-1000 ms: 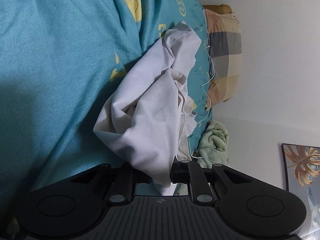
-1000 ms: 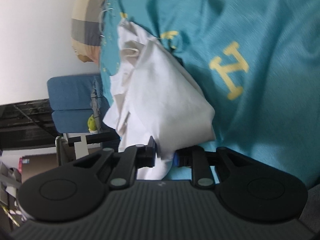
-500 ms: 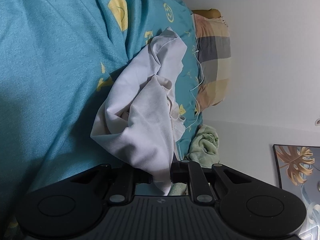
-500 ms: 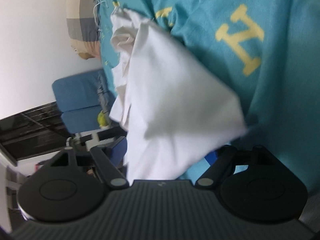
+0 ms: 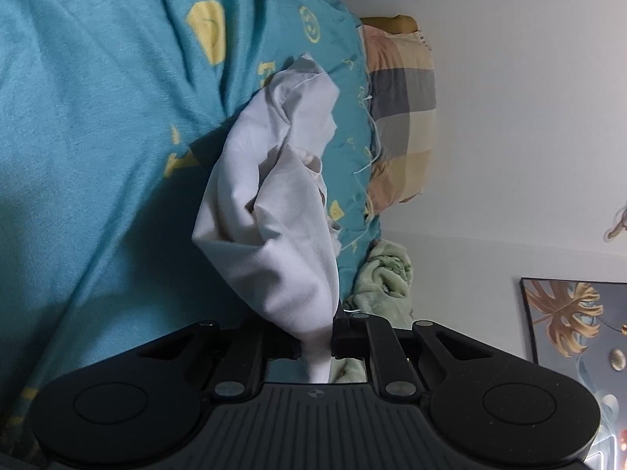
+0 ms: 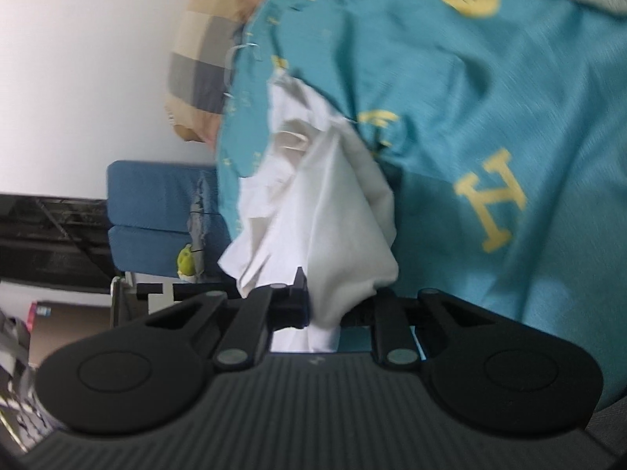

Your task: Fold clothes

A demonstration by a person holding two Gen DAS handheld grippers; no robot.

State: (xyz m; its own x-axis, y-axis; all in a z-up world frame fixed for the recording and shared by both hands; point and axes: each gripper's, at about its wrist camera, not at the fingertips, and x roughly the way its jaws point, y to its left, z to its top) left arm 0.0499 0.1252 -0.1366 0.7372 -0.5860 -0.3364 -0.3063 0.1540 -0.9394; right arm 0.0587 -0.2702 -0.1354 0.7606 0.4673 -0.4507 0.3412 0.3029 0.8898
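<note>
A crumpled white garment (image 5: 282, 211) hangs bunched over a teal bedspread (image 5: 98, 137) with yellow letters. My left gripper (image 5: 315, 346) is shut on one end of the garment, which drops through between the fingers. In the right wrist view my right gripper (image 6: 325, 315) is shut on another part of the white garment (image 6: 321, 203), lifted off the teal bedspread (image 6: 490, 117). The far end of the cloth is folded on itself and hides its shape.
A plaid pillow (image 5: 399, 117) lies at the bed's edge by a white wall (image 5: 529, 117). A green cloth (image 5: 384, 278) is bunched beside the bed. A framed leaf picture (image 5: 572, 321) hangs on the wall. A blue chair (image 6: 156, 211) stands beyond the bed.
My right gripper was shut on the cloth, opened half a second ago, and is now shut on it again at a new spot. My left gripper kept its grip and lifted slightly.
</note>
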